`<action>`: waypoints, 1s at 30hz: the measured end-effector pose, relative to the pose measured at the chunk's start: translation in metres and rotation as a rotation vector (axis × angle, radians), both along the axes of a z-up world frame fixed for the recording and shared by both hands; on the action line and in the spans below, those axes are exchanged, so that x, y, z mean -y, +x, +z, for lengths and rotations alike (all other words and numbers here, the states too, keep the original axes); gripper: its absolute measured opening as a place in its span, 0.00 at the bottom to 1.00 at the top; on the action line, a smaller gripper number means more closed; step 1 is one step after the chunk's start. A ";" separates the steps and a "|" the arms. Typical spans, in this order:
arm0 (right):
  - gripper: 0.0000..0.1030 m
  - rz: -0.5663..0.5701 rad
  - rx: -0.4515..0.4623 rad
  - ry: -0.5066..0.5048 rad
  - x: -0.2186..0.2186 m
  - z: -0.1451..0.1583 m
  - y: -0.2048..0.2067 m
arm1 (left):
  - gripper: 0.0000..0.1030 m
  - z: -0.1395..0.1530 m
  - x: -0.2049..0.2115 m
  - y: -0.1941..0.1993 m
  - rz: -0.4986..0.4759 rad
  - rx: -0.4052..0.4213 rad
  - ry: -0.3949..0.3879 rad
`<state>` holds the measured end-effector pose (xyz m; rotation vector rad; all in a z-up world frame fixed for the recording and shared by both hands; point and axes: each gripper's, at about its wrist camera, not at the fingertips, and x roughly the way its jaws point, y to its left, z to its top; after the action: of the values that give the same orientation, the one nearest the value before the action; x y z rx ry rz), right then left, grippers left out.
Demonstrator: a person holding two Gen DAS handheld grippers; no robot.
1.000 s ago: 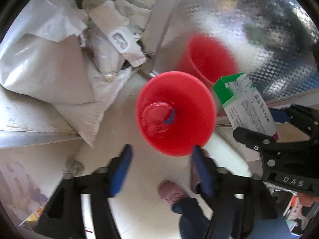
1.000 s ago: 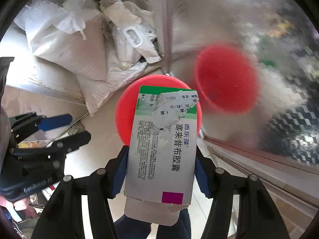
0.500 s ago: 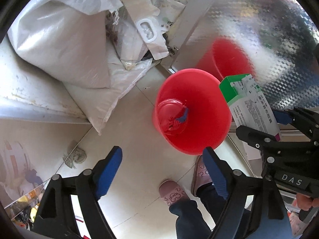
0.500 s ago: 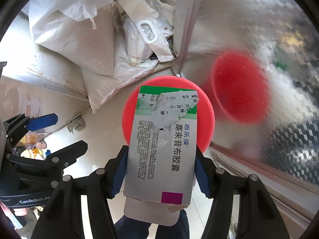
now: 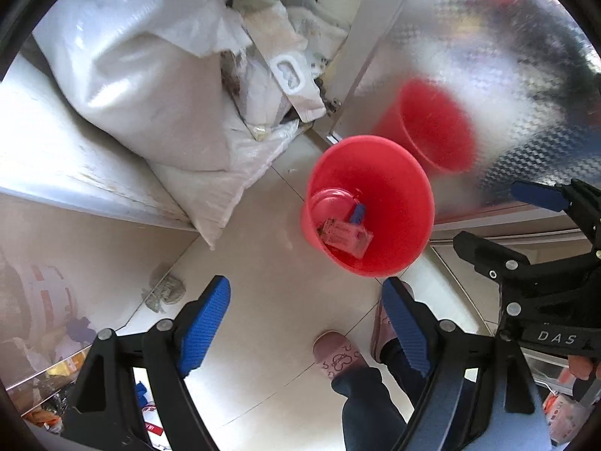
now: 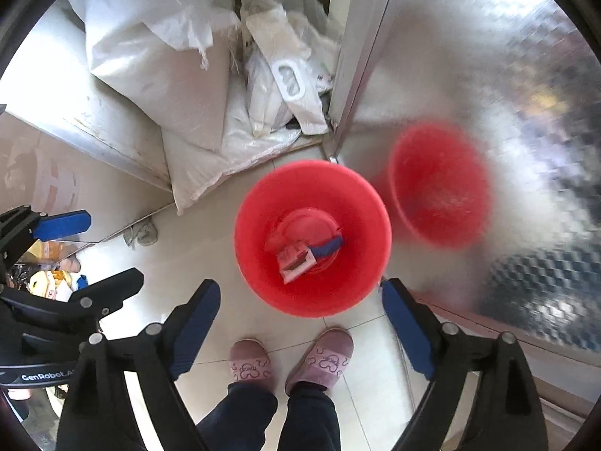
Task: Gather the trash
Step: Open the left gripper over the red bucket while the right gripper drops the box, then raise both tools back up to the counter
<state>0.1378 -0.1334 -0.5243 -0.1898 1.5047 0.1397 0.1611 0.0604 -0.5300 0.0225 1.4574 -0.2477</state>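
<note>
A red bucket (image 5: 398, 188) (image 6: 259, 203) stands on the tiled floor by a metal door. Inside it lie a medicine box (image 5: 345, 235) (image 6: 295, 261), a clear round lid (image 5: 330, 203) and a blue piece (image 6: 328, 246). My left gripper (image 5: 308, 334) is open and empty, above the floor left of the bucket. My right gripper (image 6: 300, 334) is open and empty, held above the bucket's near rim. It also shows at the right of the left wrist view (image 5: 514, 218).
White sacks (image 5: 139, 75) (image 6: 157, 56) are piled behind the bucket. An embossed metal door (image 6: 488, 75) at the right reflects the bucket. The person's pink slippers (image 6: 293, 360) stand just before the bucket. A crumpled scrap (image 5: 165, 293) lies on the floor at the left.
My right gripper opened and the medicine box fell into the red bucket. Both grippers rose and drew back a little from the bucket.
</note>
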 end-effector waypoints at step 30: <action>0.88 -0.054 0.361 0.052 0.009 0.365 -0.037 | 0.80 0.396 0.008 -0.039 0.042 0.404 0.037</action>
<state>0.1008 -0.1426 -0.1591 -0.1240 1.1445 0.0949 0.1225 0.0523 -0.1338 0.0674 1.0585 -0.1698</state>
